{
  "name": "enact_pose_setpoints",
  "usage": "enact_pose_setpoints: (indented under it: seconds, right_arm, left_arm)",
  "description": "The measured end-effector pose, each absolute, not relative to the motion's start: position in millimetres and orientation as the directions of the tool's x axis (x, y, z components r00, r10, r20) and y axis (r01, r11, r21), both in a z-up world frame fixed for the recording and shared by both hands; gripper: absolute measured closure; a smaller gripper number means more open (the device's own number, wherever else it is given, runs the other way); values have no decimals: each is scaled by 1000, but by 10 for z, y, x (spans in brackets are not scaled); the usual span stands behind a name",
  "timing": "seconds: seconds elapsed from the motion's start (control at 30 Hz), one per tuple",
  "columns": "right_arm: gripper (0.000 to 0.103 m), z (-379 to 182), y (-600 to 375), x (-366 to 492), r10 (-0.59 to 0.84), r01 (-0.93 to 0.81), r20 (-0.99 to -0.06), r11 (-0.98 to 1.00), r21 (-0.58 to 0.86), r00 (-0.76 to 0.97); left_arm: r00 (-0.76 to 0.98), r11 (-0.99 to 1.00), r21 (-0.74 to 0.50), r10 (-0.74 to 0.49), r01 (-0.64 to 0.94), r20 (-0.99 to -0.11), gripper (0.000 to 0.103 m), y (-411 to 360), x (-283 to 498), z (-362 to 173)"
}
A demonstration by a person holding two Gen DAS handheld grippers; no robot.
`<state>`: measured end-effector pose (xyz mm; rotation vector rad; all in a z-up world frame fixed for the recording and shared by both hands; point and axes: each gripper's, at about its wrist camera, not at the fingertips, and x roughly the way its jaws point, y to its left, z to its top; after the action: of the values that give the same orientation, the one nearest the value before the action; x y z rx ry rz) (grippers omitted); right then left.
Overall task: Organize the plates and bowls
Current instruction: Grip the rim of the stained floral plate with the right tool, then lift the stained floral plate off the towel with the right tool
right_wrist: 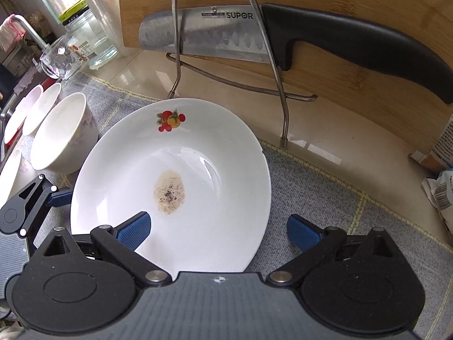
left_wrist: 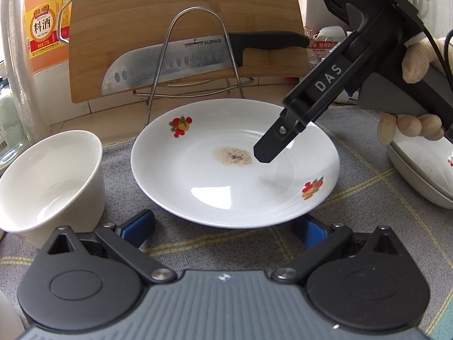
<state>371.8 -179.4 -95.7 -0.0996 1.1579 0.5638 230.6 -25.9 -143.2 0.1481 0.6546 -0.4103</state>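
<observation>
A white plate [left_wrist: 235, 164] with fruit prints and a brown stain in its middle lies on the grey cloth [left_wrist: 198, 243]. My left gripper [left_wrist: 223, 229] is open, its blue pads [left_wrist: 138, 226] either side of the plate's near edge. A gloved hand [left_wrist: 416, 56] holds my right gripper [left_wrist: 266, 153] low over the plate's right side. In the right wrist view the plate [right_wrist: 170, 153] fills the centre. My right gripper [right_wrist: 219, 232] is open, one pad above the plate and the other past its rim. My left gripper [right_wrist: 56, 198] shows at the plate's left edge.
A white bowl [left_wrist: 51, 181] stands left of the plate, with more bowls [right_wrist: 42, 107] behind it. Stacked plates [left_wrist: 421, 170] sit at the right. Behind stand a wire rack [left_wrist: 195, 56], a knife [left_wrist: 175, 65], a bamboo cutting board [left_wrist: 184, 0], a bottle [left_wrist: 45, 28] and a glass jar [right_wrist: 93, 42].
</observation>
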Motion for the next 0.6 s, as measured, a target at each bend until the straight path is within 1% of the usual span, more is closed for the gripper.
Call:
enact_pose_setpoints:
  seconds: [0.23, 0.33, 0.53, 0.6]
  right_arm:
    - [0, -960, -1888, 3726, 416, -442, -859, 858, 262, 300]
    - [0, -960, -1887, 3707, 416, -432, -852, 863, 260, 318]
    - [0, -956, -1967, 3732, 438, -327, -827, 886, 329, 353]
    - [0, -953, -1944, 3748, 427, -331, -836, 889, 318, 345]
  left_arm:
    - [717, 910, 6, -323, 415, -618, 0, -259, 2308, -1432]
    - [717, 910, 6, -323, 415, -618, 0, -259, 2310, -1432]
    - [719, 913, 5, -318, 408, -618, 0, -257, 2304, -1430]
    - [720, 913, 5, -318, 408, -618, 0, -258, 2304, -1430]
